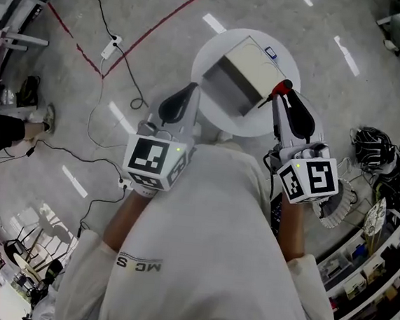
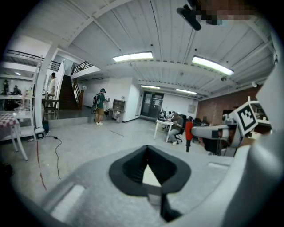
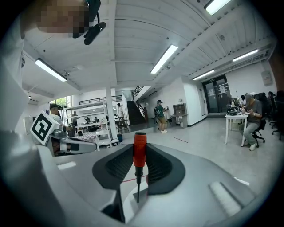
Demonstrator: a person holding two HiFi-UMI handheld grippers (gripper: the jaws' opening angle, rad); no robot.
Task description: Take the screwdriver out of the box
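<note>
Right gripper [image 3: 138,165] clamps the red-handled screwdriver [image 3: 140,151]; shirt print [image 1: 138,264] unclear.

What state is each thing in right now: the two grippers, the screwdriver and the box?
screwdriver: held upright, red handle up, shaft hanging free.
right gripper: jaws clamped on that handle.
left gripper: jaws together, nothing between them.
box: open, lying on the round table.
</note>
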